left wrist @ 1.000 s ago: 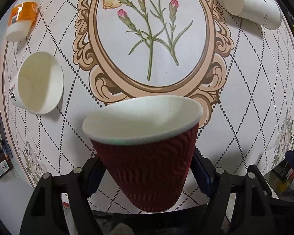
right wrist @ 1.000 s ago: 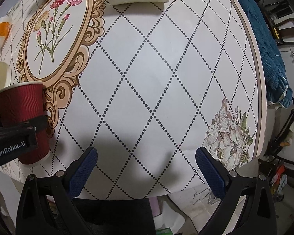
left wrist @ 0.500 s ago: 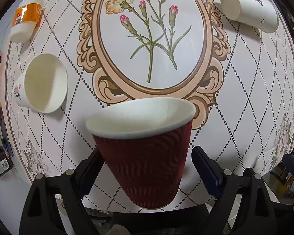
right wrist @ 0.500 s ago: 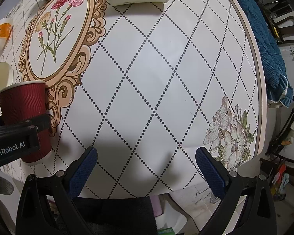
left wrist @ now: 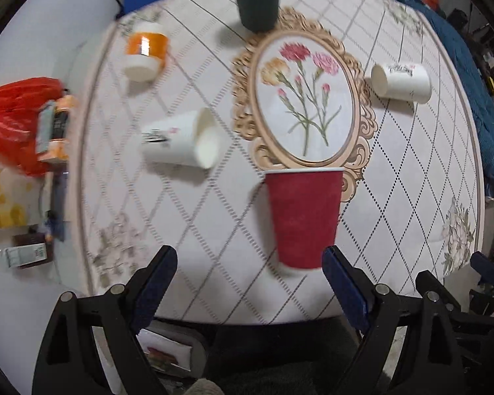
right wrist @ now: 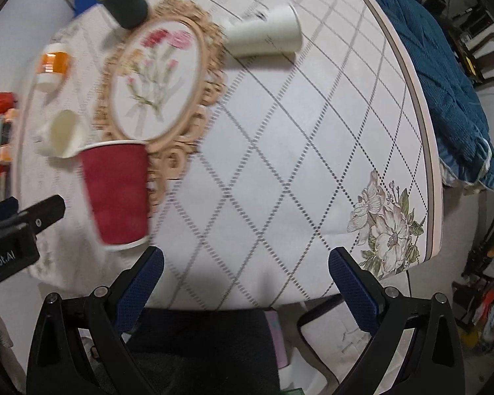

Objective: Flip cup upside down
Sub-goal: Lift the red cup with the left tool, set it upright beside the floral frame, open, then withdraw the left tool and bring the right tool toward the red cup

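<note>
Red cup: paper cup (left wrist: 304, 219) standing mouth-up on the tablecloth (left wrist: 411, 177), its base at the lower edge of the oval flower frame (left wrist: 304, 105); both views are blurred
Left gripper: (left wrist: 247, 283) jaws spread wide, blue pads (left wrist: 344, 288) apart, the cup ahead of them near the right pad; whether that pad touches it cannot be told
Right gripper: (right wrist: 247, 279) jaws wide apart over bare cloth, holding nothing, the red cup (right wrist: 115, 194) off to its left
White cups: one on its side left of the frame (left wrist: 184, 140), another on its side to the right (left wrist: 401, 82)
Dark green cup: upright at the far edge (left wrist: 255, 1)
Orange-banded cup: upside down, far left (left wrist: 145, 51)
</note>
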Demonstrator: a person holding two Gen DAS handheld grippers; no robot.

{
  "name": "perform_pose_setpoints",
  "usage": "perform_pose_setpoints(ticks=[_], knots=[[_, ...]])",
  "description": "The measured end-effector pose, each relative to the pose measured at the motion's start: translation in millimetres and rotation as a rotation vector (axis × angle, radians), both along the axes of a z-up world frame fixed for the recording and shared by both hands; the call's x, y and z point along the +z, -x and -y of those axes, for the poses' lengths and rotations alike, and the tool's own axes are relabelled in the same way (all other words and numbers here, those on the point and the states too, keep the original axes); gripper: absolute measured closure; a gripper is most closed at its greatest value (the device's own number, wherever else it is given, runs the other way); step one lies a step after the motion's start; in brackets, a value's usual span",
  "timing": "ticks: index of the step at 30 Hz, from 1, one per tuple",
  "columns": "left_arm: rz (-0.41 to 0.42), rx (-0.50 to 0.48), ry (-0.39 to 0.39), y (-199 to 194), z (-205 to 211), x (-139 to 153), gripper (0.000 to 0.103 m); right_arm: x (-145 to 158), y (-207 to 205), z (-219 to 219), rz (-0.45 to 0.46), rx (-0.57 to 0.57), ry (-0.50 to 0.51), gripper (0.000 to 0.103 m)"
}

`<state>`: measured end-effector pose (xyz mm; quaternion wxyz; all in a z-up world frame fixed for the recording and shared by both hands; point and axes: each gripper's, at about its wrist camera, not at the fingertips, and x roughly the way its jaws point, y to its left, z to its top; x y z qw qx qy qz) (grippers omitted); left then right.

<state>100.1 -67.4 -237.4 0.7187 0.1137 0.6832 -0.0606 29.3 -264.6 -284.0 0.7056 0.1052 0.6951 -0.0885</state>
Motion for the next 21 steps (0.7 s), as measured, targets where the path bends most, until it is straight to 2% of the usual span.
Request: perform_pose_setpoints(ticks=[5, 14, 21], knots=[[0.087, 0.010, 0.011, 20, -20, 46, 0.013, 44, 7, -27, 0.086, 0.023, -0.033, 0.001], [0.154, -0.003, 0.060, 49, -41, 96, 0.013, 126, 25, -52, 0.226, 0.035, -0.040, 0.001], [0.151, -0.011, 0.098, 61, -51, 110, 0.013, 163, 42, -58, 0.273, 0.016, -0.031, 0.001]])
